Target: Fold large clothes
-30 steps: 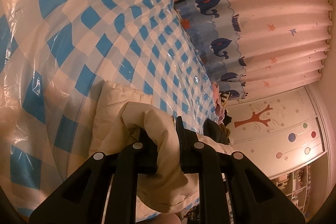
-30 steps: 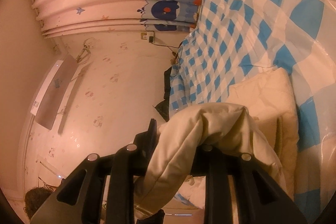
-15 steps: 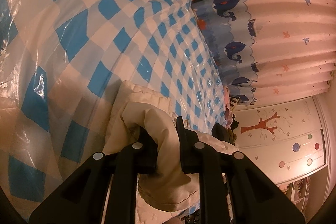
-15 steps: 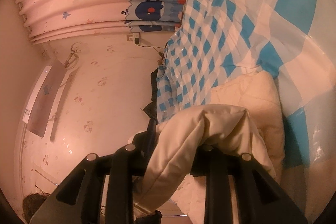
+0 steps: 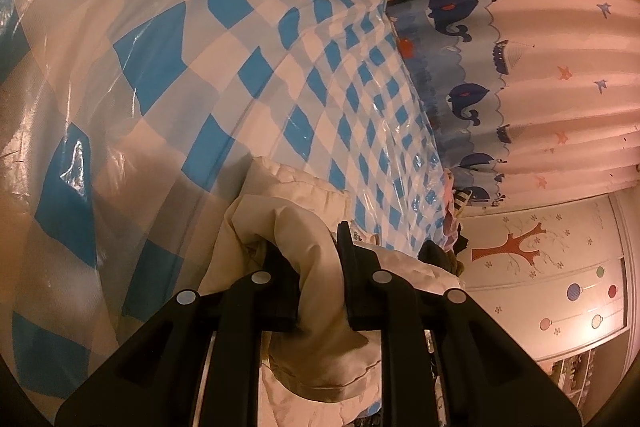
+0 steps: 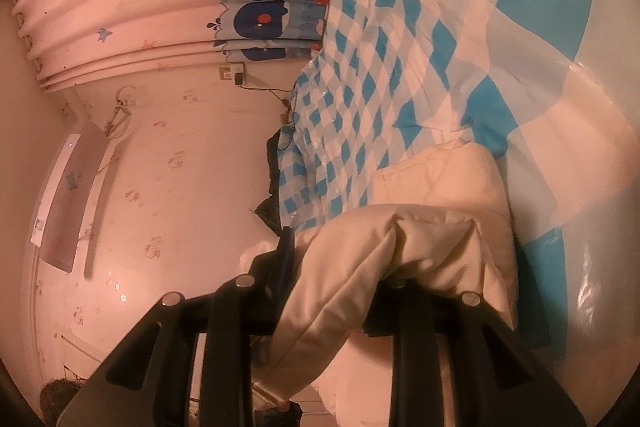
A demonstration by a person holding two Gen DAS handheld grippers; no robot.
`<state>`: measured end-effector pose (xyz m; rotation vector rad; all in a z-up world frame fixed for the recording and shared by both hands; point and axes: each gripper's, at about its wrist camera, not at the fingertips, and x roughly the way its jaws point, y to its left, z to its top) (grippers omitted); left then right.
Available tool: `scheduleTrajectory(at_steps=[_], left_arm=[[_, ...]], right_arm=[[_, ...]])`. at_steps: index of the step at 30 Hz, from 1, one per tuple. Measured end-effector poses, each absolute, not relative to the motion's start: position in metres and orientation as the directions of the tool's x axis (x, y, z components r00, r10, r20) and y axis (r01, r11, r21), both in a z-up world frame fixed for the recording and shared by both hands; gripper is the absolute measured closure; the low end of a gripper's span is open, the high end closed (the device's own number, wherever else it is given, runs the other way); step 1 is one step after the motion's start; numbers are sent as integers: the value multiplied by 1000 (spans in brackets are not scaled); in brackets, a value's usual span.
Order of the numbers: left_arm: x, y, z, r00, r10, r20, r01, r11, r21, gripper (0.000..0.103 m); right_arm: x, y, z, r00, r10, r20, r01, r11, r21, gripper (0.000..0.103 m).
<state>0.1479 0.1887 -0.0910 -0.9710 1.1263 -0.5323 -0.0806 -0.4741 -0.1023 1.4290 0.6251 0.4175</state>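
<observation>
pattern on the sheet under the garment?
Blue-and-white check, under a glossy clear plastic layer: the sheet shows best in the left wrist view.

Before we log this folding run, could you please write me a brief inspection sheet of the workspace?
Surface: bed under blue-checked plastic sheet.
Job's things: cream garment, one part flat on the bed, edge lifted.
Clutter: dark clothes at the bed's edge.
Grippers: left gripper and right gripper each shut on the garment.
Cables: wire from wall socket toward the bed.
Surroundings: whale curtain, decorated wall.
</observation>
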Motion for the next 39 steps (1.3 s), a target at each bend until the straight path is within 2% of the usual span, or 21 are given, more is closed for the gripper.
scheduleTrajectory(at_steps=[13,16,18,23,27,29,33,36,39], left_arm=[[162,184,-107,356,-767,-534,-154,516,-843,84],[162,183,-106,358,-770,-528,-152,510,-846,81],[162,184,-106,360,-775,-519,-154,499,-853,77],[164,184,-106,372,-781,-502,-169,475,-864,69],[165,184,-105,378,-782,-495,-178,464,-868,62],[167,188,-104,393,-797,-458,-207,408,-889,58],[171,194,-96,436,-800,-411,-224,346,-911,51],[169,189,-78,459,-802,-382,-187,333,-924,46],[165,192,-64,496,-806,-323,-169,275,-946,39]], right_arm=[[-66,-478,-116,757,618,-210,177,115,977,74],[-66,-478,-116,757,620,-207,173,117,978,68],[-64,-477,-115,756,623,-201,165,117,979,57],[-60,-475,-110,750,631,-196,145,132,981,42],[-56,-475,-109,746,635,-202,145,141,979,38],[-56,-477,-109,748,634,-195,143,132,981,37],[-57,-480,-102,768,616,-177,119,134,984,28],[-59,-472,-77,767,601,-224,89,246,965,21],[-58,-447,-40,735,594,-326,34,448,893,20]])
